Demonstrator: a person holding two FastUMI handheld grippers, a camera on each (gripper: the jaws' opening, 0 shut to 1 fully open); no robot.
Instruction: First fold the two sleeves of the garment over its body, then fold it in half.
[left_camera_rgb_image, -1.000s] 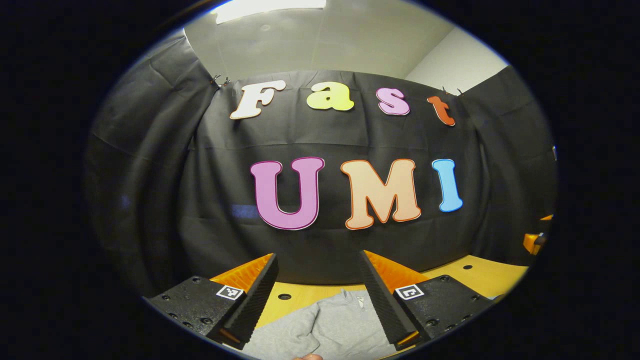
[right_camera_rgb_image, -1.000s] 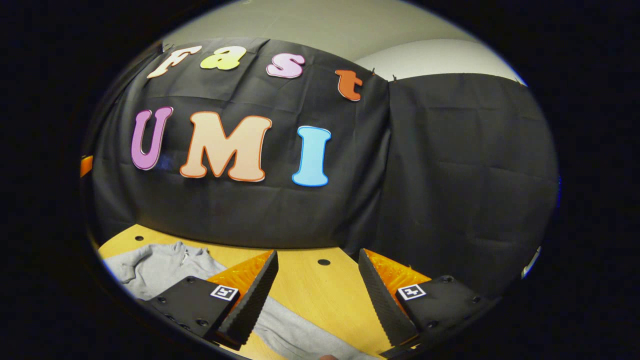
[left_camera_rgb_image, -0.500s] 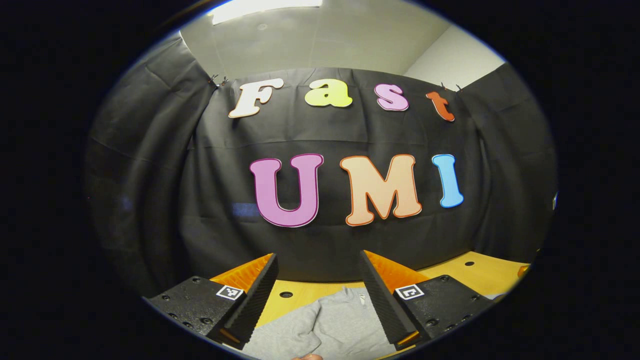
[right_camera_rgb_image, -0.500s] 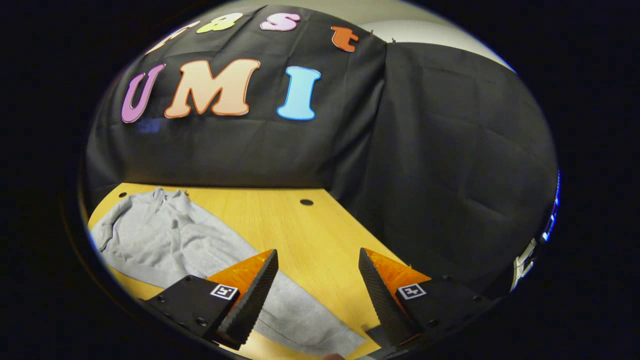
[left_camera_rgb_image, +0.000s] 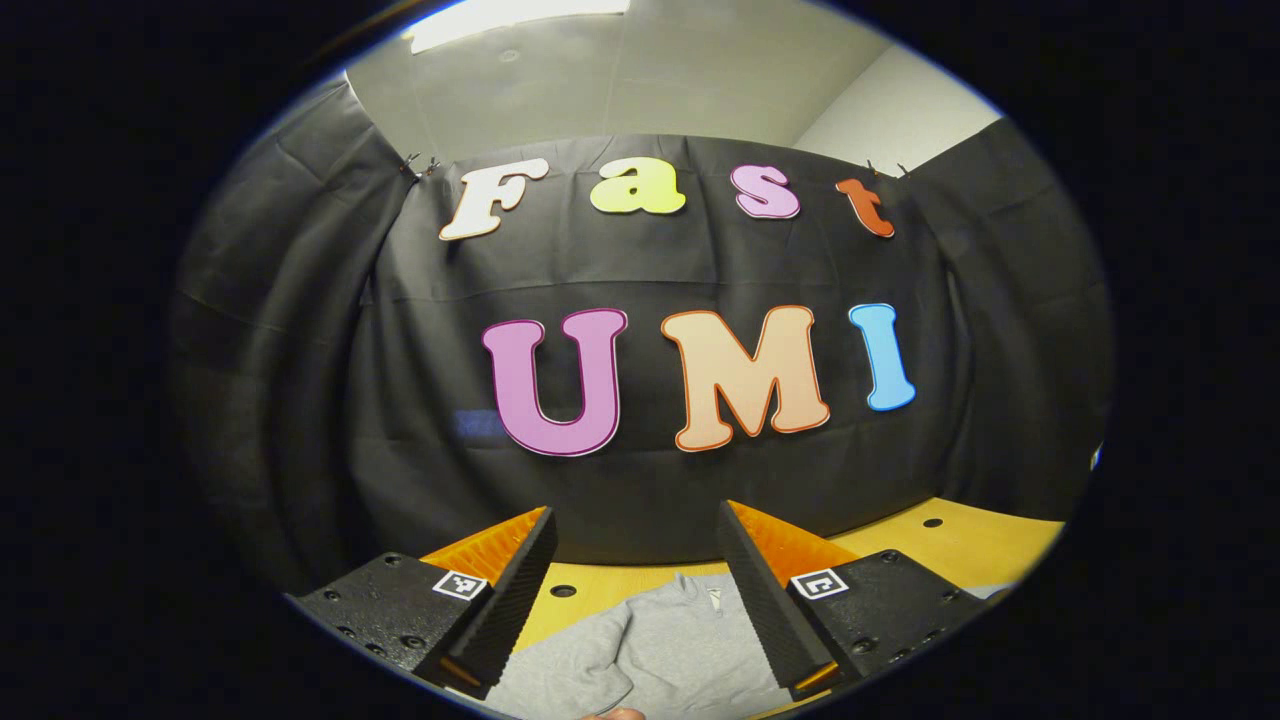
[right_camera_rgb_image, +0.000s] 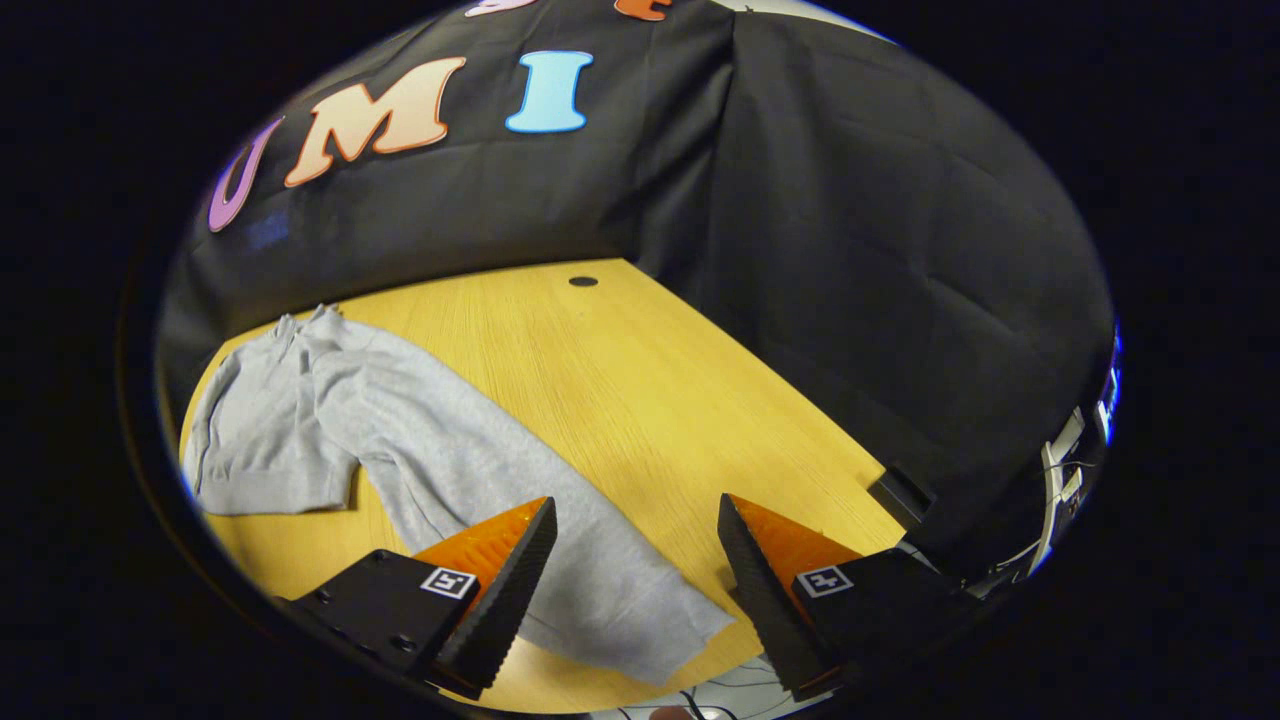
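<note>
No words or numbers can be read. Small square black-and-white code tags (left_camera_rgb_image: 459, 585) sit near on the left gripper (left_camera_rgb_image: 635, 510) and on the right gripper (right_camera_rgb_image: 636, 500); they bear patterns, not letters.

Wooden table (right_camera_rgb_image: 640, 370); grey garment (right_camera_rgb_image: 400, 440) lying flat on it.

A yellow wooden table (right_camera_rgb_image: 640, 380) with small dark holes runs up to the black cloth booth wall (right_camera_rgb_image: 880, 250), which hangs creased. Above the cloth, a pale ceiling (left_camera_rgb_image: 650, 80) carries a bright rectangular light panel (left_camera_rgb_image: 520, 10).
</note>
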